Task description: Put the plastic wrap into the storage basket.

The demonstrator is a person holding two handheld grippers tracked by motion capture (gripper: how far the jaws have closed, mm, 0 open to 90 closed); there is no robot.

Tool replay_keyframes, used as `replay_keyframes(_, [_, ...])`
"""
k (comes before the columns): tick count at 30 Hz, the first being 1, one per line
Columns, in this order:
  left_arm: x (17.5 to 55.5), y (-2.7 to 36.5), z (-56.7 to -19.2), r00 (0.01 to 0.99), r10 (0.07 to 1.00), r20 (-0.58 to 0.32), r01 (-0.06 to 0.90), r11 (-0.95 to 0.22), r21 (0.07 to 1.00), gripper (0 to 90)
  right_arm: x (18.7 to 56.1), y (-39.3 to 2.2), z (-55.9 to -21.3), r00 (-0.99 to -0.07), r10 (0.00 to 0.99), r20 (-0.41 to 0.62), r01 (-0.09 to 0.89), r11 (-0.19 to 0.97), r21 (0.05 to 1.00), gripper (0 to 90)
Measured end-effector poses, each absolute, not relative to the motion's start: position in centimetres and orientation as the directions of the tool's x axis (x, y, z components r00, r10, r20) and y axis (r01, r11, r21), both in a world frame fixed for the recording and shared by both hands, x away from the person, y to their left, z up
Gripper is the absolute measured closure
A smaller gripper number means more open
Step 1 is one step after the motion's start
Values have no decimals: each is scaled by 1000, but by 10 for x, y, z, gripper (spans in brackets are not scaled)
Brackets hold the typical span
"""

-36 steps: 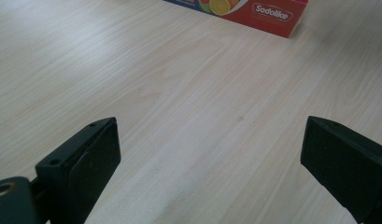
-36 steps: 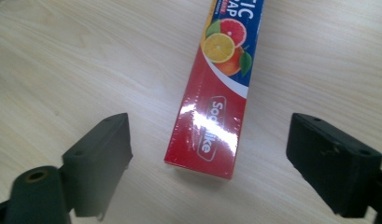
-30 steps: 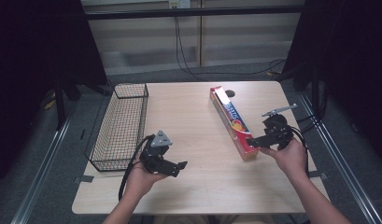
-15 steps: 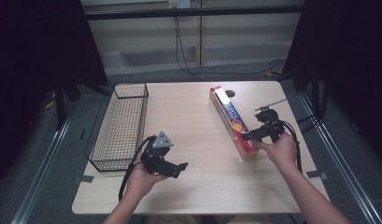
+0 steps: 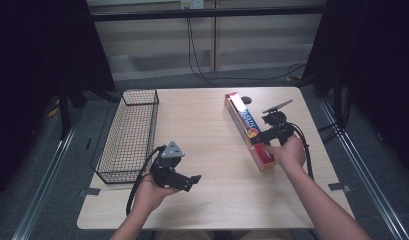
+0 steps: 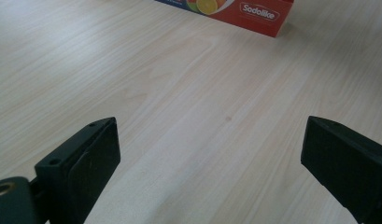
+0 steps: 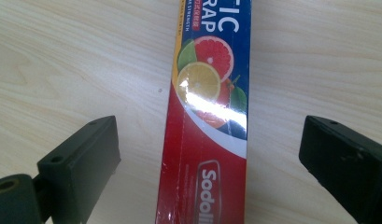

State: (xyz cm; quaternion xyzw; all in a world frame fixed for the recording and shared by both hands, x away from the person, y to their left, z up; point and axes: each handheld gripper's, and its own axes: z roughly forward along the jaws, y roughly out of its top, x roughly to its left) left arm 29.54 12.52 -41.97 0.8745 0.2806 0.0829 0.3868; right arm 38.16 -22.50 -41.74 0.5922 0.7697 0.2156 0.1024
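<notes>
A long red and blue plastic wrap box (image 5: 248,129) with a citrus picture lies lengthwise on the right half of the wooden table (image 5: 212,145). My right gripper (image 5: 259,138) reaches over the box's near part from the right. In the right gripper view the box (image 7: 209,107) lies between the wide jaws of that gripper (image 7: 209,161), neither pad touching it; these jaws have just been opening. My left gripper (image 5: 193,181) hovers open over bare wood at the front left, its jaws just opened a little with nothing between them (image 6: 209,154). The box's red end (image 6: 254,14) shows far ahead.
A black wire basket (image 5: 129,135) stands along the table's left edge. A small dark round mark (image 5: 246,100) sits behind the box's far end. Each gripper trails a black cable. Bare wood lies between the two hands.
My right hand has moved left and slightly toward the far side, bringing its gripper over the box's near end. The left hand has stayed where it was.
</notes>
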Motion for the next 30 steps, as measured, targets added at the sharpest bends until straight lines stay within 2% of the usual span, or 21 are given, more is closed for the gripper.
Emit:
replay_keyframes(5, [295, 127, -422, 822, 561, -98, 447, -529, 721, 18, 390, -223, -421, -262, 960, 97, 876, 195, 440, 55])
replay_keyframes(7, [295, 128, -422, 829, 549, -111, 446, -527, 724, 55, 394, -222, -423, -264, 959, 99, 878, 197, 436, 57])
replay_keyframes(14, [294, 127, -425, 842, 537, -60, 411, -564, 716, 54, 403, -218, -432, -248, 963, 108, 890, 183, 418, 66])
replay_keyframes(23, [293, 125, -429, 837, 542, -78, 434, -569, 699, 55, 412, -216, -442, -239, 964, 116, 891, 170, 422, 98])
replay_keyframes(30, [296, 124, -432, 846, 520, -118, 447, -571, 689, 92, 414, -216, -445, -235, 963, 129, 889, 159, 429, 142])
